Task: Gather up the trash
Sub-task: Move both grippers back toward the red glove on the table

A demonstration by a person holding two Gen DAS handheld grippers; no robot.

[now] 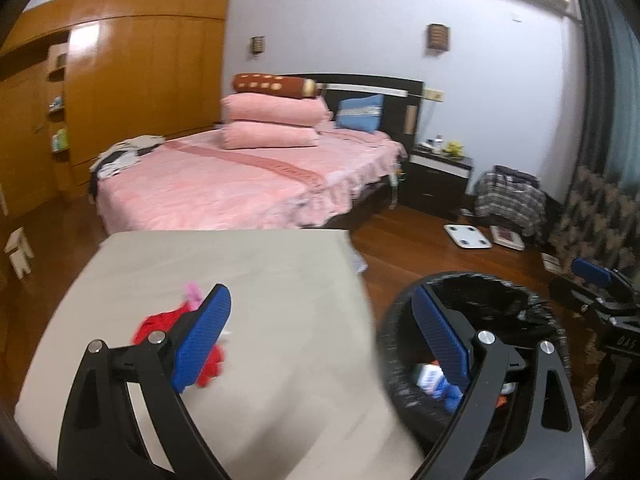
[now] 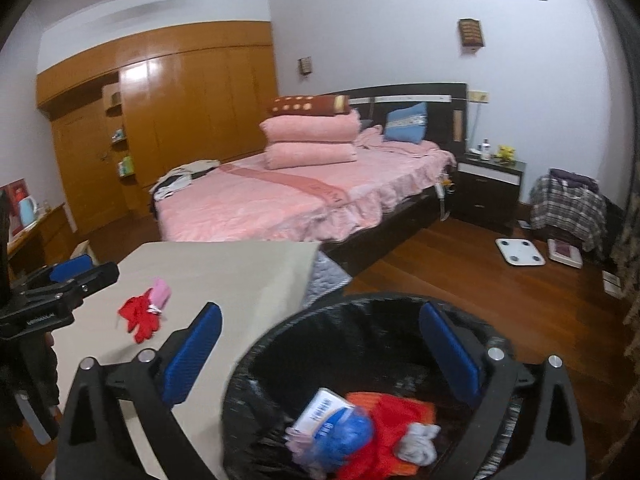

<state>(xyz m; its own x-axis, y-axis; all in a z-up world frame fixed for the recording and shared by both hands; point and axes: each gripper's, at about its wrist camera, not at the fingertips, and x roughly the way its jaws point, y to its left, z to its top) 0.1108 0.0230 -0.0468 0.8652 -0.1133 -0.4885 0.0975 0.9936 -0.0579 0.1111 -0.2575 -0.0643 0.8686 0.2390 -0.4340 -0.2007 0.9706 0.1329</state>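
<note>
Step in hand, as judged: a drop into the bin looks done, and the last scraps on the table are next. The bin, lined w/ a black bag, is seen on the floor just beside the table's right edge; inside it a white-and-blue packet, a blue wad, red-orange cloth and a grey-white crumple are held.

R gripper is held above the bin mouth, jaws spread as wide as they go, nothing between the pads. L gripper is likewise spread wide and empty, straddling the table's right edge, one finger over the tabletop, the other over the bin rim.

Trash left: a red crumpled item w/ a small pink piece touching it, lying on the beige tabletop, left of centre. In the left wrist view it is partly hidden behind the L gripper's left finger.

Next move, as judged: the L gripper needs to be swung left and lowered so the red item sits between the pads, then closed; both bits may be taken together since they touch.

Room: tabletop otherwise bare, so approach is free. Table edge near the bin is tight; the rim could be clipped on the carry back. Bed is well apart.
</note>
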